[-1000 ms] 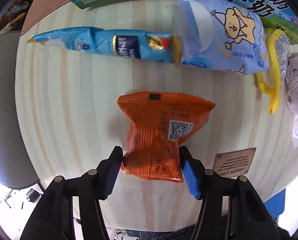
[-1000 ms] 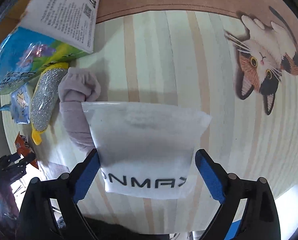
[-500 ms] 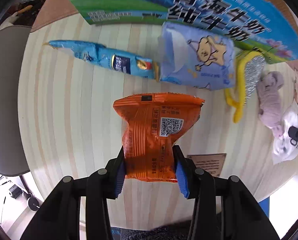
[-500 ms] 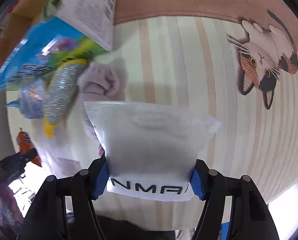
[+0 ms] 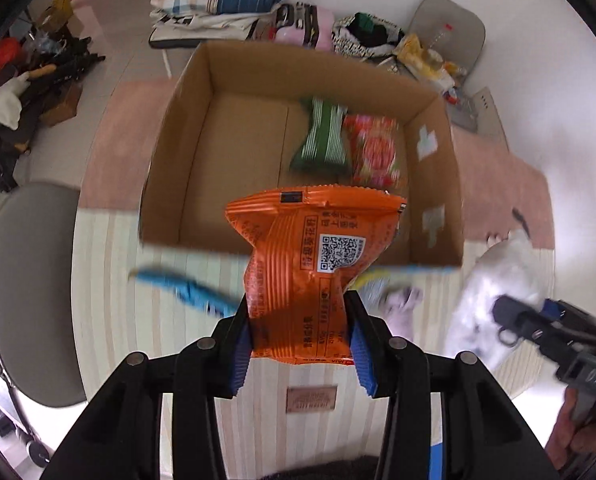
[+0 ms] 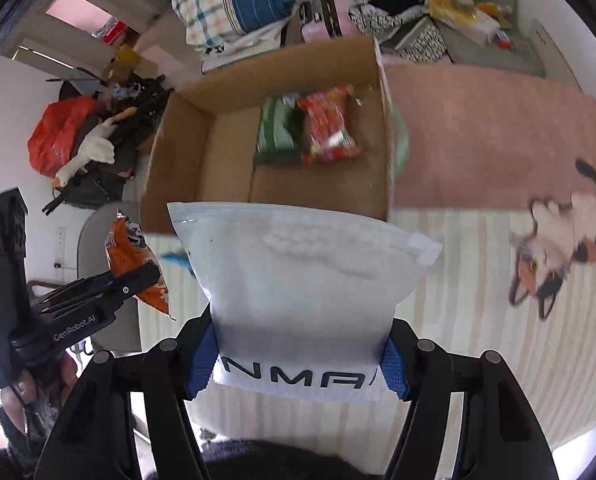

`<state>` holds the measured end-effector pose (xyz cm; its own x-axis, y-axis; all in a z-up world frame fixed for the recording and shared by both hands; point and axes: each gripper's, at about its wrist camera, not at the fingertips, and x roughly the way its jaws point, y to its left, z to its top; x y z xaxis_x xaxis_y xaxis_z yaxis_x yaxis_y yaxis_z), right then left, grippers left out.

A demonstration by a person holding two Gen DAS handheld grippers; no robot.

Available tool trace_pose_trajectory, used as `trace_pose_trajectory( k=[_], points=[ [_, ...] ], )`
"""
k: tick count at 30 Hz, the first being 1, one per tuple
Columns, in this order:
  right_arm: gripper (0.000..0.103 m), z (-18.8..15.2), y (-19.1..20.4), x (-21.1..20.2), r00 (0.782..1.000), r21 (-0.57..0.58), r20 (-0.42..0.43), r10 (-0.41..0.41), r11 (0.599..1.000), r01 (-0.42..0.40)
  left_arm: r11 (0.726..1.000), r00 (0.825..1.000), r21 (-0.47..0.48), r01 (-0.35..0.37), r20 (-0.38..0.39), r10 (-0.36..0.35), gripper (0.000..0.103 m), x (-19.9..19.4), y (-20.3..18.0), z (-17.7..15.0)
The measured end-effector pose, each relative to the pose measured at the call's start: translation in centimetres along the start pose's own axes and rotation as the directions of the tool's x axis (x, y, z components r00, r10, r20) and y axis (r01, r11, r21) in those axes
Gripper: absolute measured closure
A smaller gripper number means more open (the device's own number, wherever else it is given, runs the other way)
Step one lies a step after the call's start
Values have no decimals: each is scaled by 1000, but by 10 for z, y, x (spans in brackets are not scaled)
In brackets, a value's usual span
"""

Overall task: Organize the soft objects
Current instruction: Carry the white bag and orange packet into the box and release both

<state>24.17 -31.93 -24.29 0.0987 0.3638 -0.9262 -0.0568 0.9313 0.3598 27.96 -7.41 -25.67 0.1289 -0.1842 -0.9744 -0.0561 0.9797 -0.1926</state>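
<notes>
- Left gripper [image 5: 301, 340] has its blue pads clamped on the lower end of the crinkled orange foil snack packet [image 5: 310, 264]; the packet's long axis runs straight away from the fingers, its sealed top edge pointing at the open brown cardboard box [image 5: 178, 152].
- Inside the box, towards its right wall, lie a green striped packet [image 5: 321, 140] and a red printed packet [image 5: 374, 152], side by side and seemingly touching, though blur makes that uncertain.
- Right gripper [image 6: 300, 360] is closed on the printed bottom of the white frosted plastic pouch [image 6: 306, 276], whose zip edge points towards the box.
- Half a second ago both bags hung low over the striped tabletop [image 5: 110, 280]; both are now raised, with the box in view.
</notes>
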Motion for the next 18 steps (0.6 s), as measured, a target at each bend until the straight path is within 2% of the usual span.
trace_pose_trajectory(
  k=[1, 4, 9, 13, 16, 18],
  points=[
    [34, 13, 6, 6, 1000, -4, 1, -2, 1000, 2, 1000, 1000, 4, -2, 4, 2, 64, -2, 1, 3],
    [34, 59, 18, 32, 1000, -3, -2, -25, 1000, 25, 999, 1000, 21, -26, -3, 27, 64, 13, 10, 52],
    [34, 110, 21, 96, 995, 26, -95, -43, 999, 46, 998, 993, 3, -66, -97, 66, 64, 59, 23, 120],
    [34, 124, 15, 145, 982, 23, -170, -85, 996, 90, 997, 978, -1, -71, -194, 70, 64, 107, 31, 160],
    [34, 130, 10, 175, 971, 25, -217, -95, 994, 103, 998, 966, 7, -63, -250, 63, 63, 129, 31, 170],
    [34, 133, 7, 191, 964, 27, -247, -96, 994, 106, 996, 959, 27, -82, -272, 86, 64, 144, 30, 178]
  ],
)
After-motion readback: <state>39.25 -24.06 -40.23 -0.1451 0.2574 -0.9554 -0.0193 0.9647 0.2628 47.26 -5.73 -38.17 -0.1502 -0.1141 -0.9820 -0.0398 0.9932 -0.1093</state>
